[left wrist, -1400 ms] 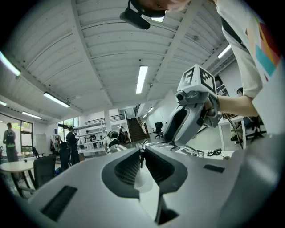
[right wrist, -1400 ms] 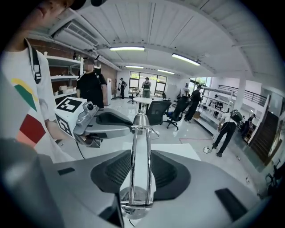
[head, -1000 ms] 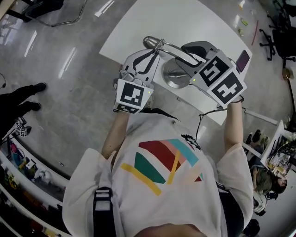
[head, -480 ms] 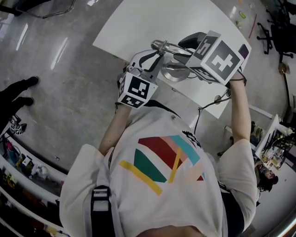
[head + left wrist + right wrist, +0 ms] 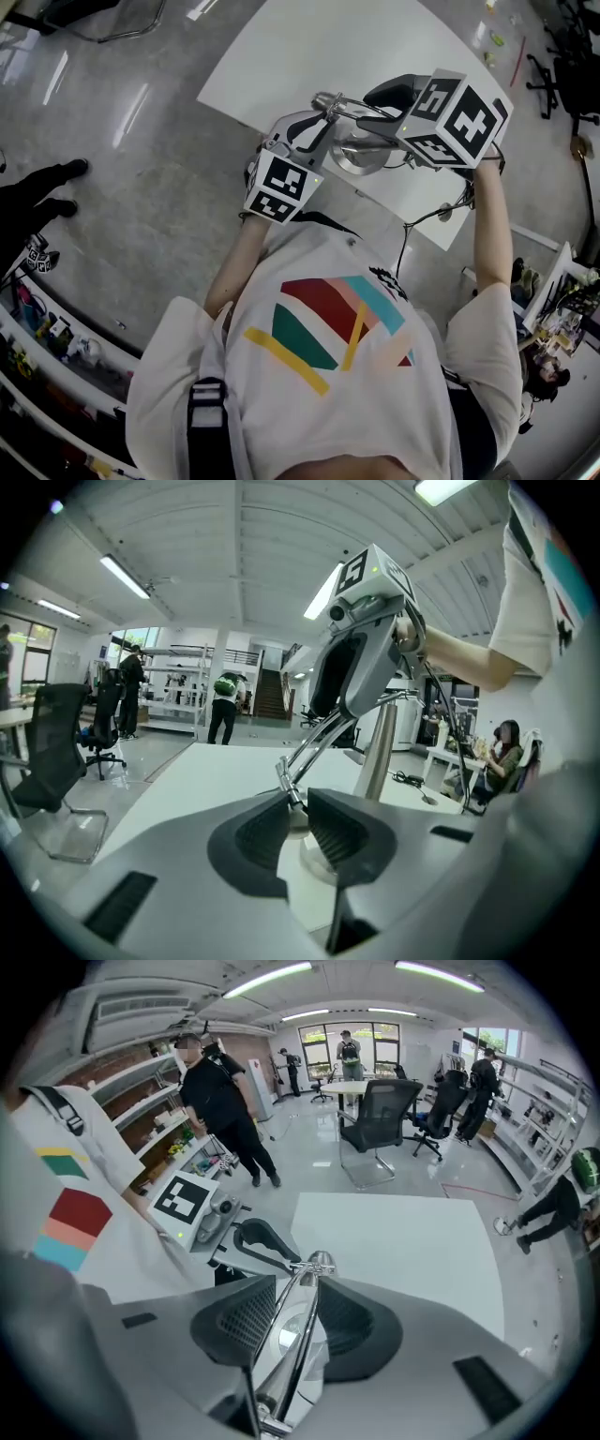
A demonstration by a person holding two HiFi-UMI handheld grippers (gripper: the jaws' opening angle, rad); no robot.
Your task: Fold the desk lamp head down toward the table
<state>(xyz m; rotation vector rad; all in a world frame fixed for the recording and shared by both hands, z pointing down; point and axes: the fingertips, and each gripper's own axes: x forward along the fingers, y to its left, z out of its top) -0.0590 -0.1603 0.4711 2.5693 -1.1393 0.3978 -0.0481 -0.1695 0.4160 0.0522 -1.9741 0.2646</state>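
Gripping the desk lamp (image 5: 380, 752) with both tools, you have it standing near the front edge of the white surface (image 5: 309, 47), with its round metal base (image 5: 359, 155) flat on that surface.

Your left tool (image 5: 292, 803) has its jaws only a little way apart, and they are opening. The small hinge (image 5: 284, 780) at the end of the lamp arm (image 5: 287, 1340) sits between the ribbed pads (image 5: 262, 834). The pads look to lie against it on both sides.

The lamp head (image 5: 320, 1262), a small silver cone, sits just beyond that hinge. In the head view it lies out to the left of the base, over the surface. No view shows whether it touches the surface.

Your right tool (image 5: 298, 1285) points steeply down. Its jaws are closed in on the lamp arm, whose two thin rods run lengthwise between the pads and on up to the lamp head. In the left gripper view you can see this tool clamped high on the arm, above the left tool's jaws.

Beyond the far side of the surface stands a black office chair (image 5: 380, 1115). A person in dark clothes (image 5: 225, 1110) stands on the grey floor (image 5: 141, 187) to the left of it.
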